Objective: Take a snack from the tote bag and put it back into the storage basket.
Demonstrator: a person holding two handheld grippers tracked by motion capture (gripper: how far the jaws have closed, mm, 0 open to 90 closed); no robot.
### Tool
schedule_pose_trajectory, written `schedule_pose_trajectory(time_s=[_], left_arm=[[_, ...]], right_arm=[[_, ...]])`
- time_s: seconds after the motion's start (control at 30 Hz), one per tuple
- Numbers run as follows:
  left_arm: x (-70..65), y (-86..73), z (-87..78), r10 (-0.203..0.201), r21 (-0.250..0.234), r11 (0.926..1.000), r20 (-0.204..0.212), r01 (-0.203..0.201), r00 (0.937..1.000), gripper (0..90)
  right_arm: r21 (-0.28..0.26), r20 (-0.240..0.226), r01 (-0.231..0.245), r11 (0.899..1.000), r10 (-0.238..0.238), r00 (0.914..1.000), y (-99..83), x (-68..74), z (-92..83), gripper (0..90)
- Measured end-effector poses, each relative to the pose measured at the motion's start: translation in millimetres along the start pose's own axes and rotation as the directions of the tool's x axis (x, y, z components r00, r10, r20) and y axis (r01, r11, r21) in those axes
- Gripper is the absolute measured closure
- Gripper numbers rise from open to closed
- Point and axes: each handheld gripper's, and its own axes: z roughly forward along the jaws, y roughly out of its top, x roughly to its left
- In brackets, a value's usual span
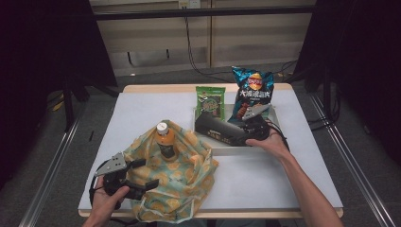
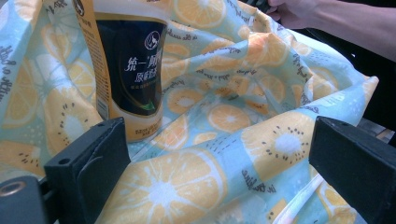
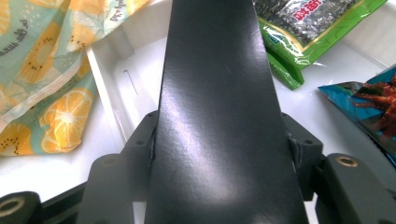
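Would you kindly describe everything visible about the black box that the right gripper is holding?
The black box is long, flat and narrow, with a smooth, slightly glossy surface like coated cardboard; the high view shows pale print on its side. It lies level in the white tray, in front of the green seaweed packet and the blue crisp bag. The right gripper clamps one end, a jaw pressing on each long side. Its far end points towards the lemon-print bag.

Between my right gripper's [image 3: 222, 154] matt black plastic jaws sits a smooth, glossy black box [image 3: 219, 93], at its ten o'clock soft printed cloth of the bag [image 3: 51, 60], at two o'clock shiny crinkled foil packets [image 3: 317, 28] in a smooth white tray [image 3: 109, 74].
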Motion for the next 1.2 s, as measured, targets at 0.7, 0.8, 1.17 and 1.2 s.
schedule_pose_trajectory(time_s=[0.7,0.8,1.17,1.2], left_arm=[[1.0,0.3,-1.5,-0.001,-0.008,1.0000,-0.002,0.001,1.0000,4.6],[0.6,0.6,-1.8,-0.004,-0.011,0.9999,-0.001,0.004,1.0000,4.7],[1.0,0.9,-2.9,0.001,-0.011,0.9999,-0.003,-0.001,1.0000,4.7],[1.0,0.9,-2.8,0.002,-0.010,0.9999,-0.004,-0.002,1.0000,4.7]], right_arm=[[-0.072,0.040,-0.034,0.997,0.037,0.9985,6.4,14.8,-22.1,21.7],[-0.118,0.072,-0.047,0.992,0.056,0.9958,5.2,20.8,-35.1,29.7],[-0.125,0.037,-0.048,0.991,0.053,0.9979,-10.9,47.5,-45.6,88.2],[-0.122,0.036,-0.046,0.992,0.051,0.9980,-12.6,47.2,-44.7,88.7]])
